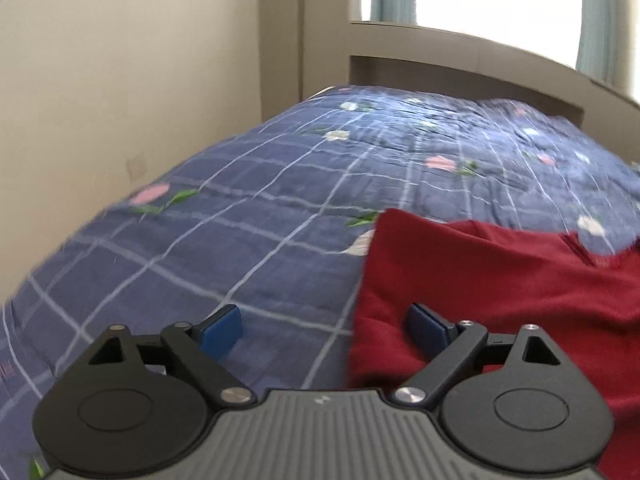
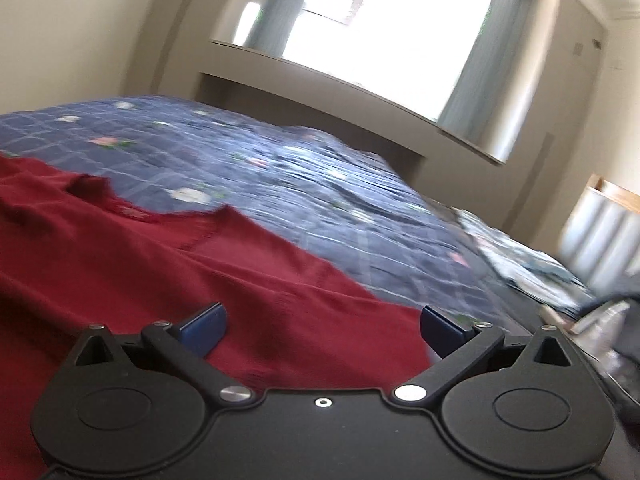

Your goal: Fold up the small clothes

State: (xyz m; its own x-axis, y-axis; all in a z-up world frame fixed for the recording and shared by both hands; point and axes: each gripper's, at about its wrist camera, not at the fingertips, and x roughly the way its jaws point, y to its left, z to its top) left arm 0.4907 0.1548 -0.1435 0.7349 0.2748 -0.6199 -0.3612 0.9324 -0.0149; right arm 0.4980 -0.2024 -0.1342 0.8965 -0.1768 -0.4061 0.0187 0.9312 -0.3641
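A dark red knit garment (image 1: 500,280) lies spread on the blue checked bedspread (image 1: 260,208). My left gripper (image 1: 324,330) is open and empty, low over the garment's left edge, with one blue pad (image 1: 426,326) over the red cloth and the other over the bedspread. In the right wrist view the same red garment (image 2: 160,256) fills the lower left, its neckline toward the far side. My right gripper (image 2: 322,326) is open and empty, straddling the garment's right edge near the bedspread (image 2: 320,184).
A headboard with a shelf (image 1: 460,64) and a bright window (image 2: 392,24) stand behind the bed. A cream wall (image 1: 120,80) runs along the bed's left side. Patterned cloth (image 2: 520,256) and dark clutter (image 2: 616,320) lie at the bed's right edge.
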